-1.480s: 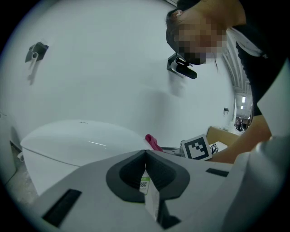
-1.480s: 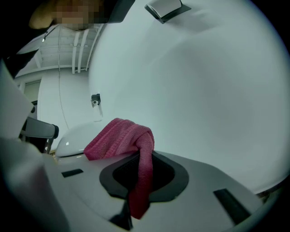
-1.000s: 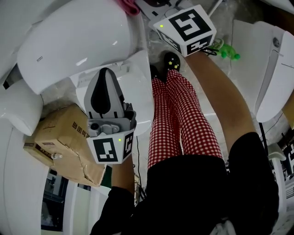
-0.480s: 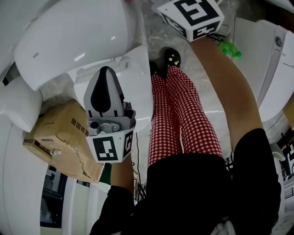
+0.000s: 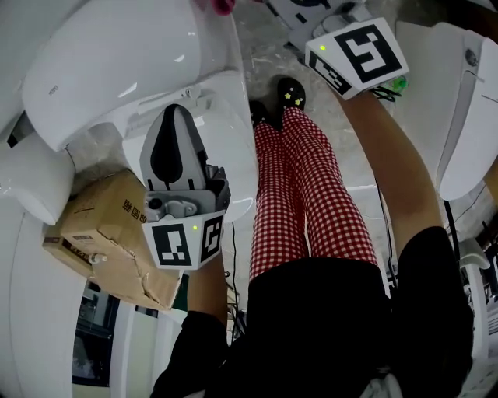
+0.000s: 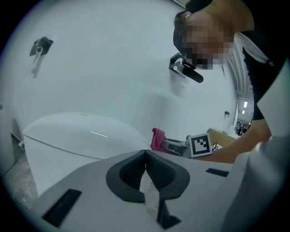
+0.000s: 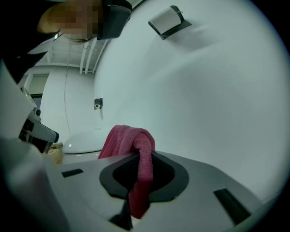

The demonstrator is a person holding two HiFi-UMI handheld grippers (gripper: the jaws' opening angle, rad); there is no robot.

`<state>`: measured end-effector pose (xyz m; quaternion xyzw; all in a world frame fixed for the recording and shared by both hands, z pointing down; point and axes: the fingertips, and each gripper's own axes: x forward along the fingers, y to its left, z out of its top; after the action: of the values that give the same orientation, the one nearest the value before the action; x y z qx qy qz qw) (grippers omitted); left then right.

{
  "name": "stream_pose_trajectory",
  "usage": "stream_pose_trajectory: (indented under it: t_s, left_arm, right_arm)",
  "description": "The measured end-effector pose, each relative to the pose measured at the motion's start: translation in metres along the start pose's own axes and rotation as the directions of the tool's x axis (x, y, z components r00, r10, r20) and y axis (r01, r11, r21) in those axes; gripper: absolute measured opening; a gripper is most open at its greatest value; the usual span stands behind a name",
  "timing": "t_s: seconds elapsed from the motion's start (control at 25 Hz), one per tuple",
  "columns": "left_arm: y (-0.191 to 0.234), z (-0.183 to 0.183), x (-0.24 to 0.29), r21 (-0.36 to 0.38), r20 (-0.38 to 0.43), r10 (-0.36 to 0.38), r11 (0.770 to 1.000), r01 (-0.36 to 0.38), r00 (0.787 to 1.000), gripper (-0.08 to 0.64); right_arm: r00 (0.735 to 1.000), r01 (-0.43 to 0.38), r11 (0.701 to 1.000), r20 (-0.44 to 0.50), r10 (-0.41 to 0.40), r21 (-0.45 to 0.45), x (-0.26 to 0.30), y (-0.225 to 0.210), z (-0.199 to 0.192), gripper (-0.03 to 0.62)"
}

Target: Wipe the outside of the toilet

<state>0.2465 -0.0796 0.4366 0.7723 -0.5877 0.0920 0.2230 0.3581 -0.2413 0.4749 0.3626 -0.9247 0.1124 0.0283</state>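
The white toilet [image 5: 117,62] fills the upper left of the head view, its lid down. My left gripper [image 5: 173,116] hovers over the toilet's near side by the base, jaws shut with nothing held. In the left gripper view the gripper [image 6: 146,158] points along the lid [image 6: 81,136] toward the pink cloth [image 6: 157,138]. My right gripper [image 7: 138,165] is shut on that pink cloth [image 7: 129,140], which drapes over its jaws. Its marker cube [image 5: 358,54] sits at the top right of the head view. The cloth [image 5: 222,6] peeks in at the top edge by the toilet.
A torn cardboard box [image 5: 101,233] lies on the floor left of the left gripper. A second white toilet [image 5: 467,101] stands at the right. A green object [image 5: 398,82] lies on the floor. The person's legs in red checked trousers [image 5: 303,194] stand between the toilets.
The right gripper's marker cube has shifted to the right in the head view. The left gripper has stayed nearly still, dropping slightly.
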Motion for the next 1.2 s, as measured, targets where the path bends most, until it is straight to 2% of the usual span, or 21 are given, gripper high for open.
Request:
stream_pose_trajectory:
  t_s: [0.24,0.44,0.6,0.84,1.04,1.2]
  left_arm:
    - [-0.015,-0.003,0.002,0.091,-0.013,-0.022,0.996,0.023,1.0,0.009]
    - [-0.021,-0.006,0.003,0.084,-0.015,-0.039,0.996,0.04,0.999,0.009]
    - [-0.02,-0.011,0.006,0.082,-0.031,-0.036,0.996,0.039,0.999,0.009]
    - [-0.02,-0.016,0.009,0.081,-0.038,-0.044,0.996,0.047,0.998,0.009]
    - [-0.02,-0.02,0.011,0.096,-0.038,-0.066,0.993,0.069,0.997,0.009]
    - [-0.017,-0.026,0.012,0.081,-0.051,-0.063,0.994,0.067,0.997,0.009]
  right_arm:
    - [1.0,-0.002,0.998,-0.001,0.002,0.058,-0.036,0.017,-0.016,0.055]
    - [0.998,-0.045,0.993,-0.037,0.05,0.105,-0.053,0.045,-0.042,0.055]
    - [0.993,-0.094,0.99,-0.064,0.101,0.107,-0.056,0.069,-0.063,0.055]
    - [0.977,-0.136,0.98,-0.143,0.157,0.148,-0.056,0.1,-0.105,0.055]
    - [0.969,-0.114,0.978,-0.198,0.148,0.176,-0.057,0.102,-0.133,0.055]
    - [0.966,-0.103,0.972,-0.213,0.149,0.21,-0.051,0.108,-0.149,0.055]
